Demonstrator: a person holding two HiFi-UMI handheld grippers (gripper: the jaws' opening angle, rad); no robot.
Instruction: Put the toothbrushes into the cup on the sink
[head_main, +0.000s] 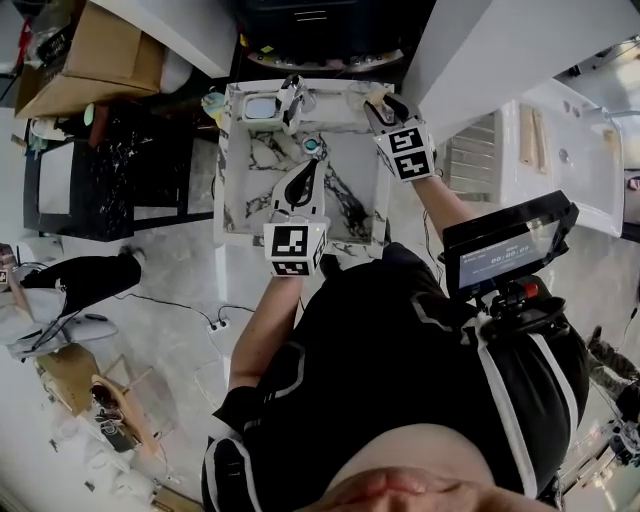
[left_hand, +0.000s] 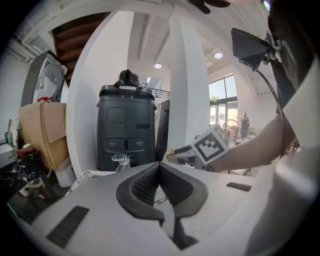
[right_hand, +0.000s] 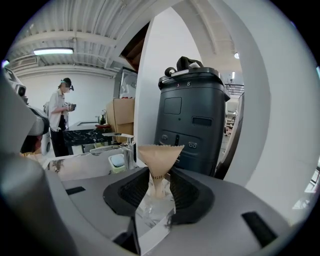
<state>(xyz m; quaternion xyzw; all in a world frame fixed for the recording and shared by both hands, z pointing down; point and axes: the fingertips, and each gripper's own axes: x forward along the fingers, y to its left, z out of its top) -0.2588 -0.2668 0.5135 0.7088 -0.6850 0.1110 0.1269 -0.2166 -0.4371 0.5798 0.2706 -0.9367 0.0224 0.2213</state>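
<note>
The right gripper (right_hand: 160, 173) has its jaws wide apart. One tan cone (right_hand: 160, 154) stands between them, wide end up and narrow stem down by the pads. The stem has small gaps on both sides, so the pads do not press on it. The stem bears small print too fine to read. In the head view this gripper reaches to the far right corner of the sink (head_main: 225, 180), over its marbled rim.

The left gripper (left_hand: 160, 164) has its jaws closed tip to tip with nothing between them. In the head view it hangs over the basin, well apart from the right one.

There is one faucet (head_main: 290, 100) at the back rim, and one pale green tub (head_main: 260, 107) sits just beside it, on its left in the head view. I cannot tell which is the cup, the cone or the tub. I can make out no toothbrush in any view. One small teal thing (head_main: 312, 145) lies in the basin near the faucet.
</note>
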